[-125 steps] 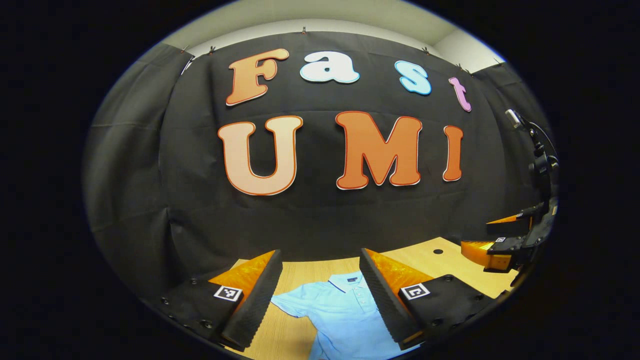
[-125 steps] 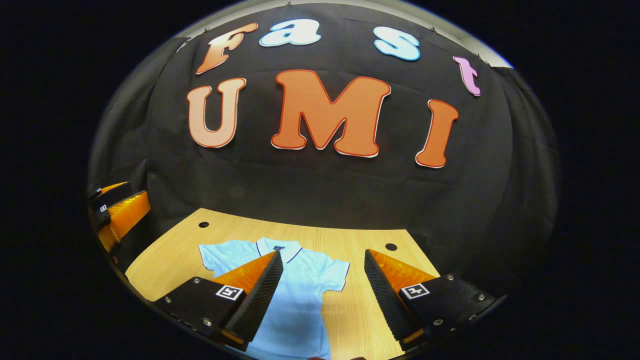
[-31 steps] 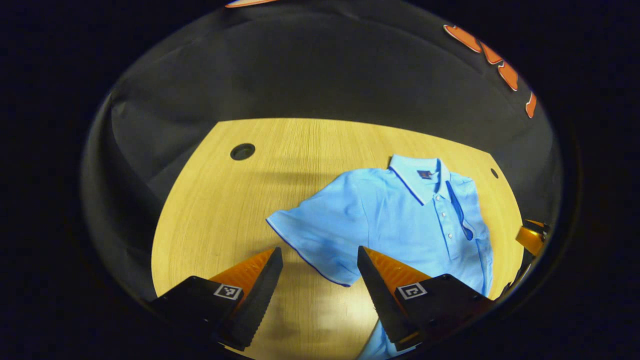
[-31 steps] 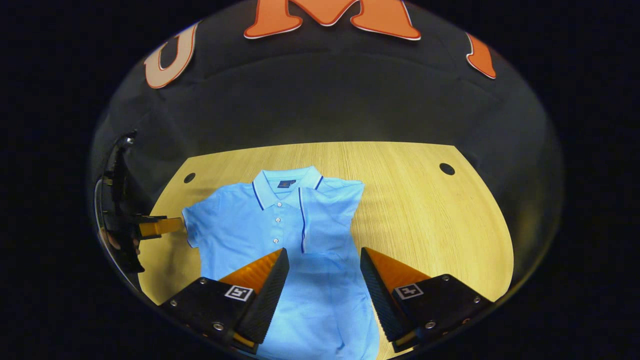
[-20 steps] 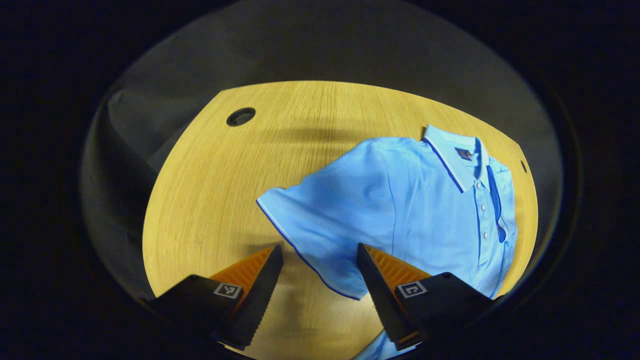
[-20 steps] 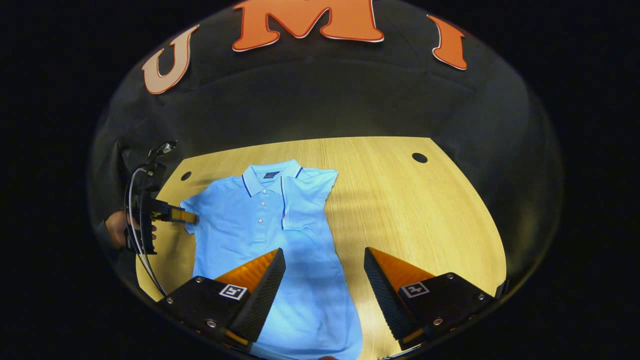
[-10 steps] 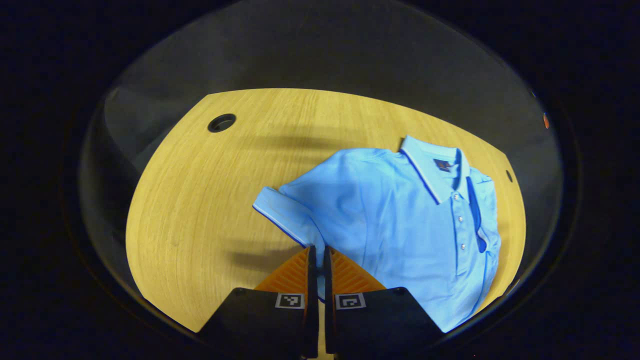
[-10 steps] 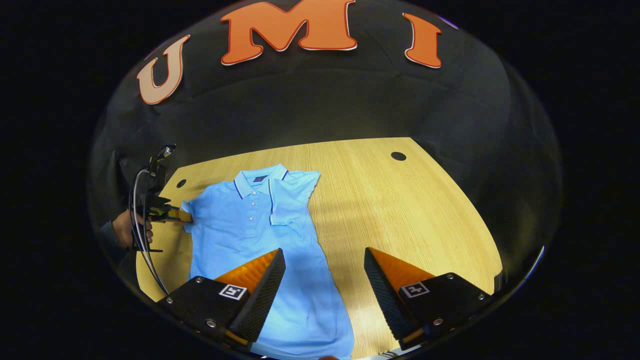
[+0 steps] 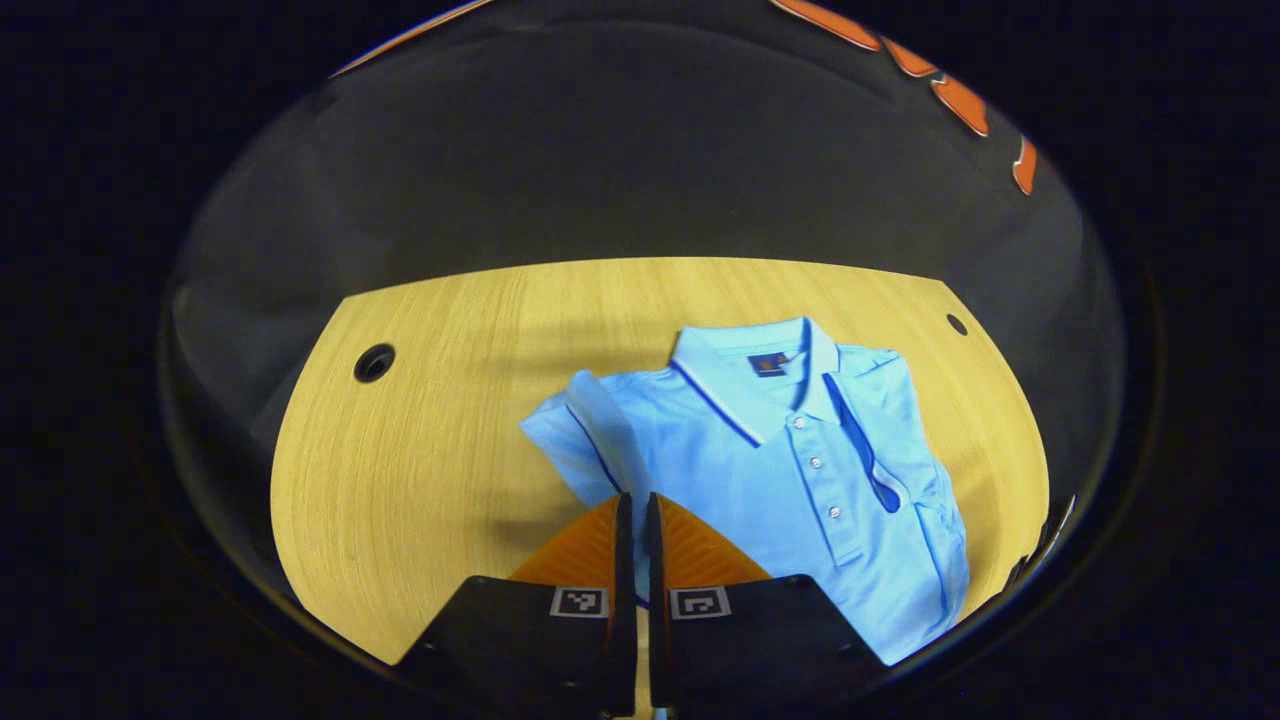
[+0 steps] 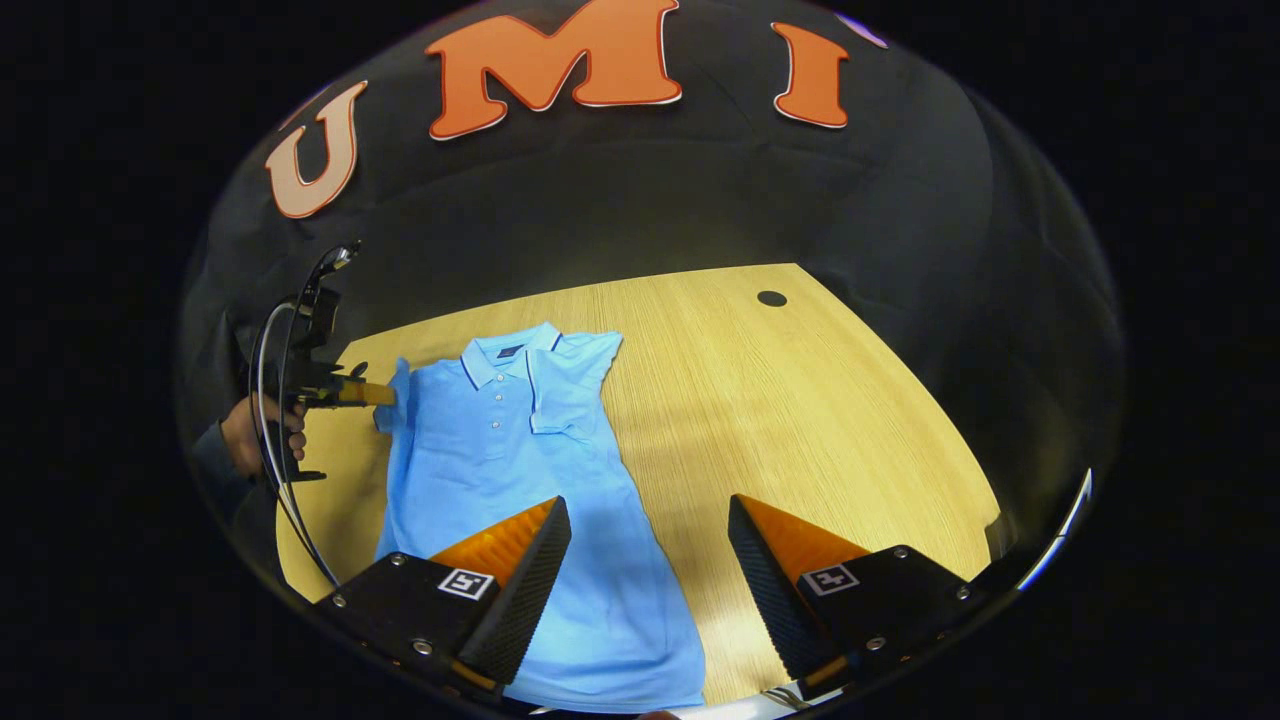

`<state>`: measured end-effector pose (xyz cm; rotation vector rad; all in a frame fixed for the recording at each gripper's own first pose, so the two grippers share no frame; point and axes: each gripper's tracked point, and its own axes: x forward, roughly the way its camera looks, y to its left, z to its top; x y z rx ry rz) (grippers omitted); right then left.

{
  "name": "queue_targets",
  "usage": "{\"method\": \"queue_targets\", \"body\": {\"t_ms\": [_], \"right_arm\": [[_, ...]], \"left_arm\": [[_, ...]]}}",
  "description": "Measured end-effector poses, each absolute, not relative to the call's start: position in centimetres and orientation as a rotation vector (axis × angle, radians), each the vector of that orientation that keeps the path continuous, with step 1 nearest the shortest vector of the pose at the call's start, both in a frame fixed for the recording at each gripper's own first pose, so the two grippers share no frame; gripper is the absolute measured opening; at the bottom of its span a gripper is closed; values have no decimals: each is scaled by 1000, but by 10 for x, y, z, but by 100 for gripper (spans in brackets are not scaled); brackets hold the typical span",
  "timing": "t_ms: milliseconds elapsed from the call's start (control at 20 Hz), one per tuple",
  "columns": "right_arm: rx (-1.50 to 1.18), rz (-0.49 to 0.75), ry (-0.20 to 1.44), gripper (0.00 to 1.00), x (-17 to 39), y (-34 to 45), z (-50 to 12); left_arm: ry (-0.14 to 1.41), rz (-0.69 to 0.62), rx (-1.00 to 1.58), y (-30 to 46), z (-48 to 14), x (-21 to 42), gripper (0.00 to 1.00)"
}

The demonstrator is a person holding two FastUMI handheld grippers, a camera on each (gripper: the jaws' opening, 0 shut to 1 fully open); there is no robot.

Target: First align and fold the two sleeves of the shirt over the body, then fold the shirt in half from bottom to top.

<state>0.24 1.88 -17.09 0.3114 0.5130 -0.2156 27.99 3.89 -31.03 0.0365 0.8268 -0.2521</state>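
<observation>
Two grippers are at work over one light blue polo shirt (image 10: 520,470). Left gripper (image 9: 633,520): fingers pressed together with only a thin slit between them, clamped on the hem of the shirt's left sleeve (image 9: 580,440). That sleeve is lifted off the table (image 9: 420,440) and rolled inward toward the chest, its dark-piped edge turned up. From the right gripper view, the same left gripper (image 10: 375,394) is seen at the shirt's edge, held by a hand (image 10: 250,430) with a cable looping beneath it.

Right gripper (image 10: 648,540): fingers spread wide, gripping nothing, hovering above the lower body of the shirt and the bare wood beside it.

Shirt position: flat on the wooden table, collar (image 10: 510,355) toward the black cloth wall, hem toward the near edge. Right sleeve (image 10: 570,390) lies already folded over the chest beside the button placket. A round hole (image 10: 771,298) sits in the tabletop, well apart from the shirt
</observation>
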Motion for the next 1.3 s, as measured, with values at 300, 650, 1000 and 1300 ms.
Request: {"method": "queue_targets", "body": {"t_ms": [300,650,1000,1300], "right_arm": [[330,-280,507,96,-23,13,-175],[360,-329,516,96,-56,15,-185],[291,-203,585,97,-67,27,-209],[227,-75,666,98,-80,39,-242]], "left_arm": [[813,-370,60,-18,-303,275,9],[744,-499,70,-57,-292,254,30],[734,-413,10,-22,-278,194,99],[777,-342,-13,21,-296,105,99]]}}
